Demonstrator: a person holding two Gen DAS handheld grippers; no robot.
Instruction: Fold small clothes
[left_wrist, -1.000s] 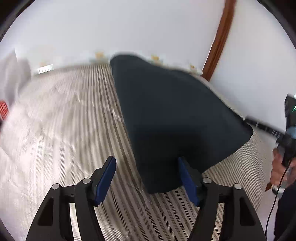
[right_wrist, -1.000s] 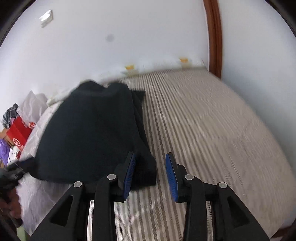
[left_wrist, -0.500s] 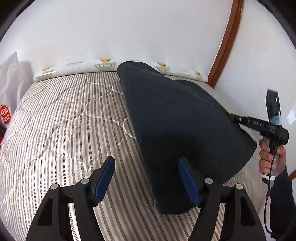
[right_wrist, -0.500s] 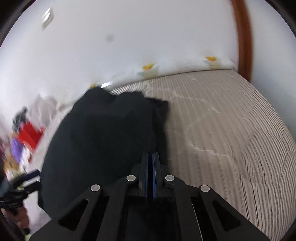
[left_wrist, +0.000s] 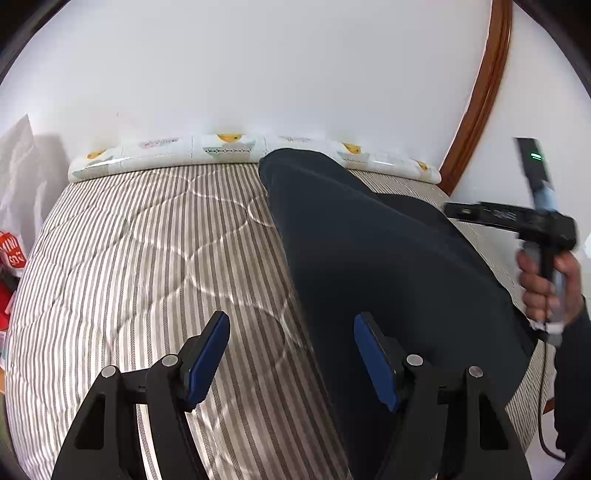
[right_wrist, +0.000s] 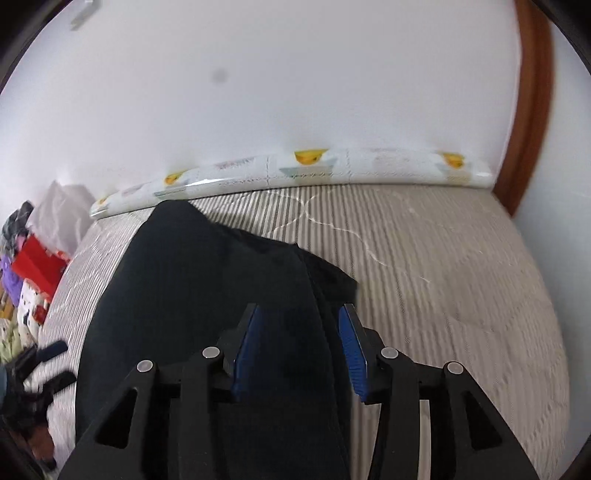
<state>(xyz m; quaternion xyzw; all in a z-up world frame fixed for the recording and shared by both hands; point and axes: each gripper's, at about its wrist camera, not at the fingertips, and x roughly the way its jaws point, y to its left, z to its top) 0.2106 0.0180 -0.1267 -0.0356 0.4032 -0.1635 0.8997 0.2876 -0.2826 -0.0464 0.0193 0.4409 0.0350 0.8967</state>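
On a grey-and-white striped quilted mattress (left_wrist: 140, 258), a dark navy garment (left_wrist: 369, 258) lies spread from about twelve o'clock down to five o'clock in the left wrist view. At nine o'clock, red and white bags (left_wrist: 11, 254) sit off the bed's edge. The left gripper (left_wrist: 291, 354) stands wide open at six o'clock, holding nothing; its left finger is above bare mattress, its right finger (left_wrist: 373, 362) over the cloth. At three o'clock, a hand (left_wrist: 546, 284) holds the other tool. In the right wrist view, the right gripper (right_wrist: 299, 343) has just been opening; its jaws stand partly apart with the garment's edge between them, the pads not pressing it. A patterned bolster (right_wrist: 295, 170) lines the white wall at twelve o'clock.
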